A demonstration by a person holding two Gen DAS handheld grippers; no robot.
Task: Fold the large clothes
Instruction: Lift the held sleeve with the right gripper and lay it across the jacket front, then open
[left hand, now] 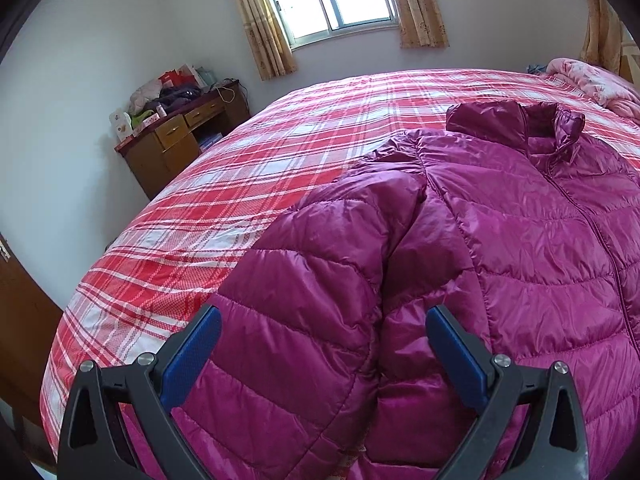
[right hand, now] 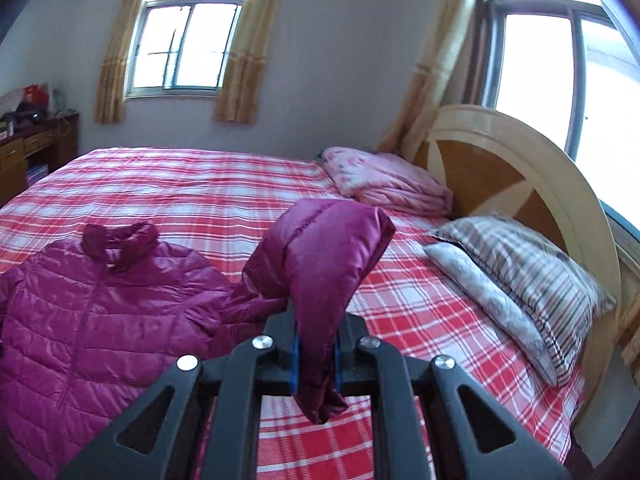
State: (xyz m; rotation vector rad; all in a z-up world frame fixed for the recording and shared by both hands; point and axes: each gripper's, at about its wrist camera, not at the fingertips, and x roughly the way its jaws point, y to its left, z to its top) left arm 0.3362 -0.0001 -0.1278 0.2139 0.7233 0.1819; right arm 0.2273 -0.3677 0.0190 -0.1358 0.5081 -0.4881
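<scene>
A magenta quilted down jacket [left hand: 520, 220] lies front up on the red plaid bed, zipped, collar towards the far side. My left gripper [left hand: 322, 320] is open, its blue pads spread wide just above the jacket's near sleeve [left hand: 320, 280], which lies along the body. In the right wrist view the jacket [right hand: 100, 300] lies at the left. My right gripper [right hand: 316, 354] is shut on the other sleeve [right hand: 324, 248], lifted off the bed so that it arches up and hangs over the jaws, its cuff drooping below them.
The red plaid bedspread [left hand: 240, 168] covers a wide bed. A folded pink quilt [right hand: 384, 184] and striped pillows [right hand: 520, 280] lie by the wooden headboard [right hand: 500, 172]. A cluttered wooden desk [left hand: 176, 136] stands by the far wall under a curtained window.
</scene>
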